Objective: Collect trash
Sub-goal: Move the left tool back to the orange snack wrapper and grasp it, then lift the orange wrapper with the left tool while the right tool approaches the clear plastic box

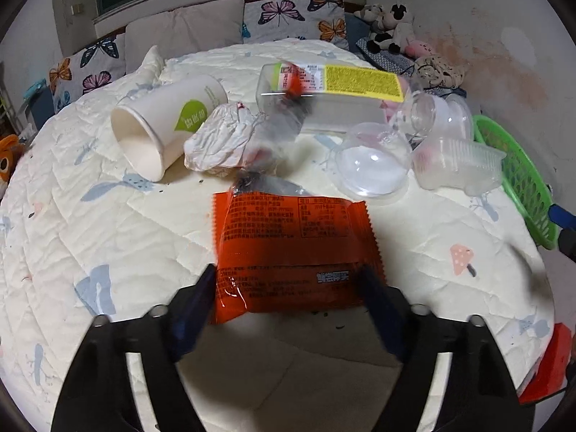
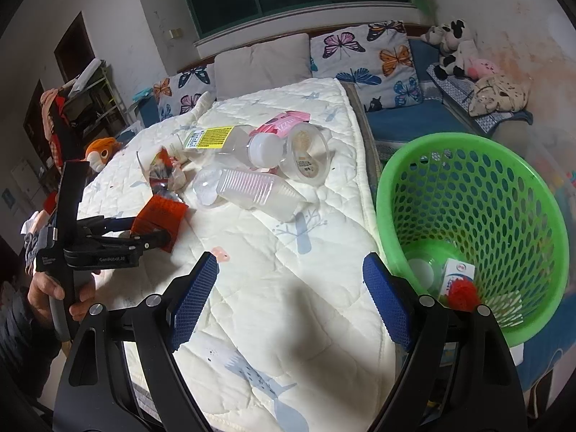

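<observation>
The left gripper (image 1: 288,284) has its jaws spread to either side of an orange wrapper (image 1: 291,248) lying on the bed (image 1: 118,237); whether they touch it I cannot tell. The right gripper (image 2: 291,280) hovers with jaws spread, holding nothing, just beside the green basket (image 2: 468,194).
</observation>
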A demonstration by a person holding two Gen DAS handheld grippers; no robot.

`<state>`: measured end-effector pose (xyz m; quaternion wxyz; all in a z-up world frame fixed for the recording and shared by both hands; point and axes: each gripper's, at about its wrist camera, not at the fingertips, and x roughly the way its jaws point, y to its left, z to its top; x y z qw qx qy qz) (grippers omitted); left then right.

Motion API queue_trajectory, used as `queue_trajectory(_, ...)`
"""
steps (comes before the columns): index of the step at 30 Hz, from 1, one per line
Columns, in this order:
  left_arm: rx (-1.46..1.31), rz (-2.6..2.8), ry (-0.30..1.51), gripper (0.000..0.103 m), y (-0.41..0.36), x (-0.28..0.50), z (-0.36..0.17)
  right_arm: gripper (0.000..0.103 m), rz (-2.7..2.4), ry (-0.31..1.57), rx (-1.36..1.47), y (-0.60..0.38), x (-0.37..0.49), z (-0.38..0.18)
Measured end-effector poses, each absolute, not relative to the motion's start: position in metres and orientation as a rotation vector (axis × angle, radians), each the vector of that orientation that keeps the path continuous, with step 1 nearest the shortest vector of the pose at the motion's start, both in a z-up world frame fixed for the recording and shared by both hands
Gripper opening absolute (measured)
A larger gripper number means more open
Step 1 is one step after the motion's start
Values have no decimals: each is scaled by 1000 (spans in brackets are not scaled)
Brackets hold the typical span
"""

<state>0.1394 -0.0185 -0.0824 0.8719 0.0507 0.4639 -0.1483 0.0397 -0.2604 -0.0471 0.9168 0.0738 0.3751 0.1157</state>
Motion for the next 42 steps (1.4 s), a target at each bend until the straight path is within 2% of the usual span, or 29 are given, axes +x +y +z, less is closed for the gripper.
queue_trajectory(11, 44, -338, 920, 35, -10, 126, -61, 83, 290, 771, 100, -243, 57, -44)
queue_trajectory(17, 35, -378, 897, 23, -16, 117, -49, 79, 327, 755, 35, -228, 83, -40)
queue_trajectory(21, 15, -397, 894, 19, -16, 114, -44, 72, 324, 782, -2, -222, 103, -47)
queue_trajectory(28, 9, -407, 883, 17, -13, 111, -38, 72, 348, 817, 72, -224, 124, -57)
queue_trajectory(36, -2, -409, 870, 17, -9, 111, -33, 73, 418, 801, -5, -208, 101, -51)
queue_trajectory(42, -8, -410, 860, 17, -8, 109, -29, 76, 404, 808, 40, -214, 115, -54)
